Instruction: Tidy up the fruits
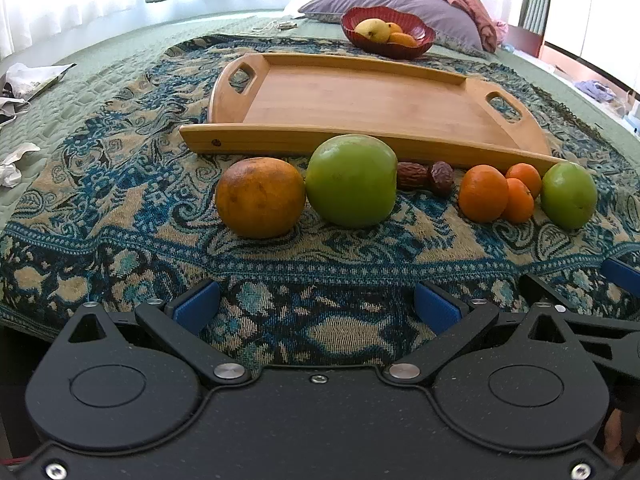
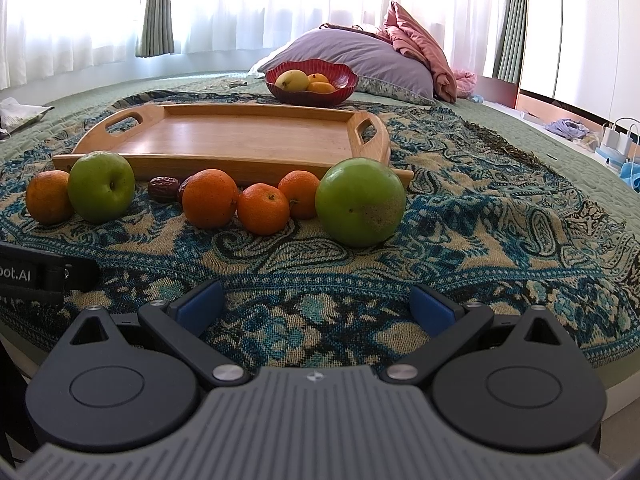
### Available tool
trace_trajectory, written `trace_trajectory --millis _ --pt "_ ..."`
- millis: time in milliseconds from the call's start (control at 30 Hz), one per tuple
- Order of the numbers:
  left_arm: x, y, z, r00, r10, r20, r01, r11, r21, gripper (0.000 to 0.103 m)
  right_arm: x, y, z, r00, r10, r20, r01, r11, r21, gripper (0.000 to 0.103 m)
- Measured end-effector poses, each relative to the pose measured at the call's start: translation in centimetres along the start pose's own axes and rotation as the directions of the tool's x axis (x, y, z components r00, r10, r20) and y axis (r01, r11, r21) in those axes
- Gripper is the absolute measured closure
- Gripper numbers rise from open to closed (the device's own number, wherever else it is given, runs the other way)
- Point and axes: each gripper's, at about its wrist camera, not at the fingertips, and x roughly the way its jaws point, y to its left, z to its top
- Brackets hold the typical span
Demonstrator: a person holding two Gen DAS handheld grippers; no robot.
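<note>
A row of fruit lies on a patterned blanket in front of an empty wooden tray [image 1: 360, 96] [image 2: 240, 136]. From the left: a dull orange [image 1: 260, 197] [image 2: 48, 197], a green apple [image 1: 351, 180] [image 2: 101, 186], two dates [image 1: 425, 176] [image 2: 163, 188], three small oranges [image 1: 483, 193] [image 2: 209, 198] and a second green apple [image 1: 569, 194] [image 2: 360, 201]. My left gripper [image 1: 316, 307] is open and empty, short of the orange and apple. My right gripper [image 2: 316, 307] is open and empty, short of the right-hand apple.
A red bowl [image 1: 424, 38] [image 2: 344, 80] holding a yellow fruit and oranges stands behind the tray. A purple pillow [image 2: 360, 54] and pink cloth lie further back. Crumpled paper [image 1: 16, 160] lies at the left. The other gripper's edge [image 2: 32, 276] shows at the left.
</note>
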Motion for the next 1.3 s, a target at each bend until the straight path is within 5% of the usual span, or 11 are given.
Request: trace_trajectory --millis 433,733,933,1133,1300 --pt "0.4 0.2 0.5 1.000 -0.008 -0.013 0.008 1.000 0.021 0.000 -0.9 -0.7 -0.9 0.997 0.024 0.079 -0.028 0.999 0.045 0.000" --pt "-0.1 0.5 0.8 1.000 -0.031 0.005 0.031 1.000 0.001 0.000 -1.1 0.3 -0.3 0.998 0.003 0.064 0.000 0.999 -0.045 0.000" --pt "-1.1 2.4 1.6 0.991 -0.085 0.099 0.097 0.988 -0.122 0.000 -1.9 -1.3 0.1 0.992 0.036 0.119 -0.039 0.999 0.024 0.000" --pt "-2.0 2.9 2.2 0.976 -0.102 0.193 0.123 0.987 -0.100 0.010 -1.9 -2.4 1.2 0.983 0.036 0.179 -0.035 0.999 -0.007 0.005" --pt "-2.7 3.2 2.2 0.964 -0.043 0.263 0.067 0.994 -0.084 0.017 -1.1 -3.0 2.0 0.982 0.039 0.185 -0.043 0.999 0.017 0.018"
